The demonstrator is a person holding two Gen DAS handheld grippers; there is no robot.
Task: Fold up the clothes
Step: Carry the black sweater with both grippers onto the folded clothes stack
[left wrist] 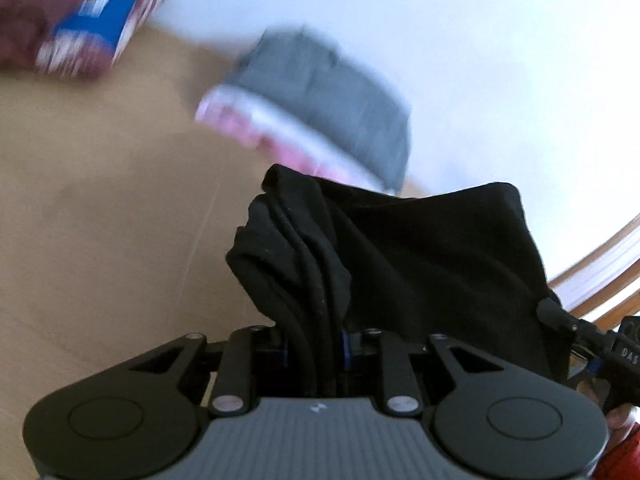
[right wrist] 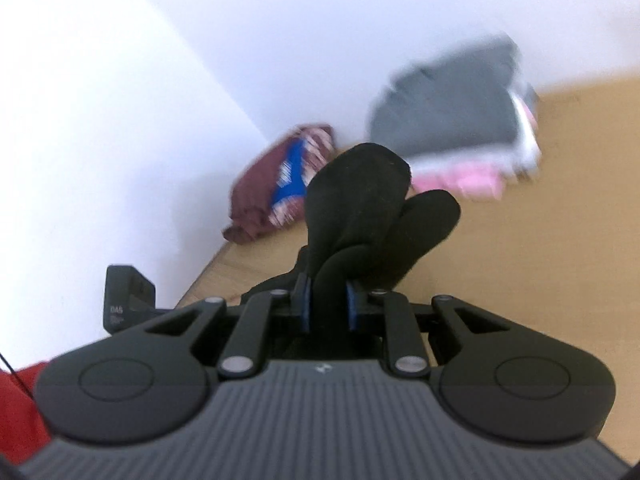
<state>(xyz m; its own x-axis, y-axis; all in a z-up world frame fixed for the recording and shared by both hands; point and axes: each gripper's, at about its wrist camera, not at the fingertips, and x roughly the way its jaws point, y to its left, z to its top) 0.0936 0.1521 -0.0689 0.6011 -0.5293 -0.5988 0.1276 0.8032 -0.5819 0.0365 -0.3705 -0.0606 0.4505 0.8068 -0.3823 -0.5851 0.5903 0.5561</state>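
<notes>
A black garment hangs bunched between both grippers above the wooden table. My left gripper is shut on a thick fold of the black garment; its fingertips are hidden by the cloth. My right gripper is shut on another bunched part of the black garment, which sticks up past the blue pads. The right gripper's body shows at the right edge of the left wrist view.
A folded stack with a grey garment over pink and white ones lies by the white wall; it also shows in the right wrist view. A maroon and blue garment lies further off, in the corner.
</notes>
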